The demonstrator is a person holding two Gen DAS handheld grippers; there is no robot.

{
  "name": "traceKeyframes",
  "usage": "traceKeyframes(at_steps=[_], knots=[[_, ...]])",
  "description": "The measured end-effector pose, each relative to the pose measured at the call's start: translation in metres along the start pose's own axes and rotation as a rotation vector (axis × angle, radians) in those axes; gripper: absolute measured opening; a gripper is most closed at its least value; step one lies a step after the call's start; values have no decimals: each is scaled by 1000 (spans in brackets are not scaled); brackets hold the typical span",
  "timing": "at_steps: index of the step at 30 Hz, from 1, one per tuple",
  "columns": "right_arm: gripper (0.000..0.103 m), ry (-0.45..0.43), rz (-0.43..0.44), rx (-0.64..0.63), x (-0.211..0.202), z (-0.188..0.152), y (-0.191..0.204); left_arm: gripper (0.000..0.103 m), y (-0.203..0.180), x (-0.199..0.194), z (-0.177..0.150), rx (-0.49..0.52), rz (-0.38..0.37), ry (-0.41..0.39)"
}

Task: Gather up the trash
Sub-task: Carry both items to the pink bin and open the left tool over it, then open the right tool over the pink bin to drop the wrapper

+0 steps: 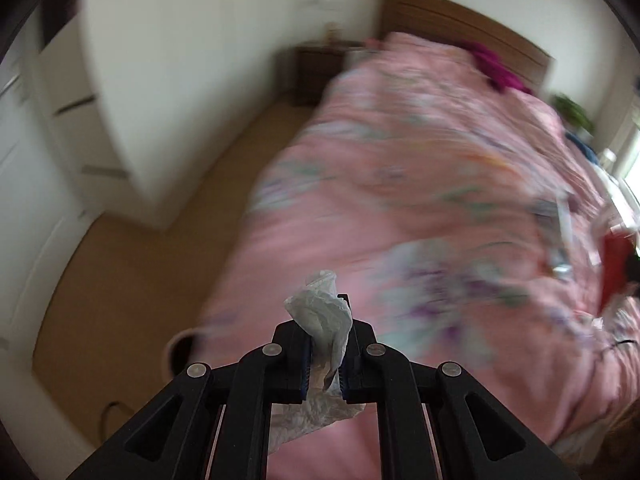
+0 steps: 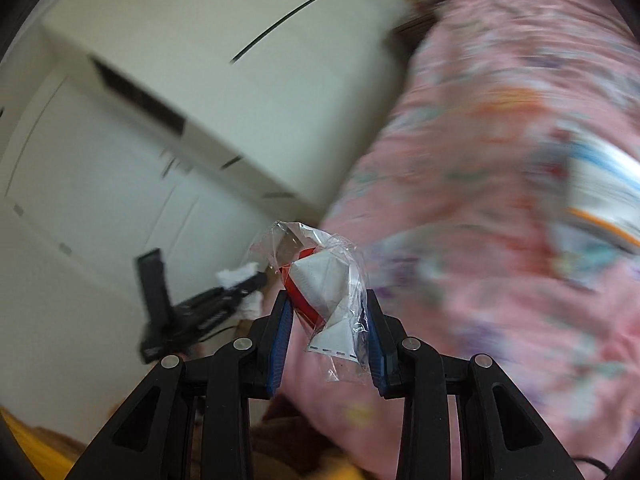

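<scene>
over a pink floral bed point(image 1: 400, 160), left tongs point(image 1: 325, 354) pinch crumpled white tissue point(image 1: 324, 320), right tongs point(image 2: 328, 336) clamp clear wrapper point(image 2: 324, 280).

From my left camera, the left gripper point(image 1: 325, 344) sits low in the middle with a crumpled tissue point(image 1: 324, 320) pinched between its jaws, sticking out ahead and trailing back beneath them. The bed point(image 1: 420, 200) fills my right and stretches away to a headboard point(image 1: 440, 16); a nightstand point(image 1: 316, 72) stands left of the bed's far end. A wardrobe point(image 1: 160, 92) lines my left, floor point(image 1: 172, 208) between. From the right camera, the right gripper point(image 2: 328, 332) clamps a plastic wrapper point(image 2: 324, 280), the bed on my right and the left gripper off to its left.
</scene>
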State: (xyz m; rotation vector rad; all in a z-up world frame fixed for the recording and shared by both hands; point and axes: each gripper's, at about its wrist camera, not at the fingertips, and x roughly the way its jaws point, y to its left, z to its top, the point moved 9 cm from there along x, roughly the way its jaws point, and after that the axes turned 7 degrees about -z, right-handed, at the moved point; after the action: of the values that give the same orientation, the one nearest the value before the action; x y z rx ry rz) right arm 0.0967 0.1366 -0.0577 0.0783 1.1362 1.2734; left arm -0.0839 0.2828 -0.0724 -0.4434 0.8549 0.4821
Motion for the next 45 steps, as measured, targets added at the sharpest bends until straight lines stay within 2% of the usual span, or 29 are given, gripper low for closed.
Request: traceKeyframes(at_steps=[6, 7, 10, 12, 17, 22, 25, 27, 28, 29, 31, 34, 39, 41, 44, 45], knots=[[34, 98, 39, -113, 82, 0, 90, 11, 128, 7, -32, -152, 104, 13], [34, 118, 45, -123, 97, -2, 102, 11, 157, 15, -43, -185, 112, 34], [34, 160, 45, -143, 131, -10, 128, 11, 210, 41, -68, -249, 96, 93], [34, 187, 38, -148, 149, -15, 137, 11, 231, 64, -82, -279, 64, 136], [34, 253, 8, -128, 192, -29, 144, 11, 245, 131, -99, -303, -24, 210], [34, 272, -37, -113, 211, -35, 144, 11, 264, 189, -118, -347, -34, 270], [34, 278, -63, -111, 216, -36, 141, 12, 281, 202, -133, -356, 5, 300], [34, 283, -69, -105, 220, -36, 141, 19, 288, 210, -139, -348, 37, 323], [34, 289, -68, -102, 224, -36, 142, 39, 293, 211, -141, -344, 44, 329], [34, 292, -66, -100, 226, -37, 142, 71, 292, 211, -142, -340, 47, 330], [34, 302, -64, -100, 233, -39, 144, 102, 292, 207, -141, -347, 21, 285], [34, 318, -63, -114, 243, -43, 149, 103, 294, 204, -142, -371, -4, 250], [37, 389, -66, -182, 274, -49, 169, 103, 305, 187, -144, -388, 65, 215], [37, 456, -86, -226, 301, -54, 178, 103, 311, 161, -148, -383, 128, 175], [37, 550, -76, -250, 346, -63, 192, 103, 327, 130, -157, -389, 243, 160], [37, 582, -73, -256, 359, -67, 196, 103, 331, 124, -159, -394, 261, 159]])
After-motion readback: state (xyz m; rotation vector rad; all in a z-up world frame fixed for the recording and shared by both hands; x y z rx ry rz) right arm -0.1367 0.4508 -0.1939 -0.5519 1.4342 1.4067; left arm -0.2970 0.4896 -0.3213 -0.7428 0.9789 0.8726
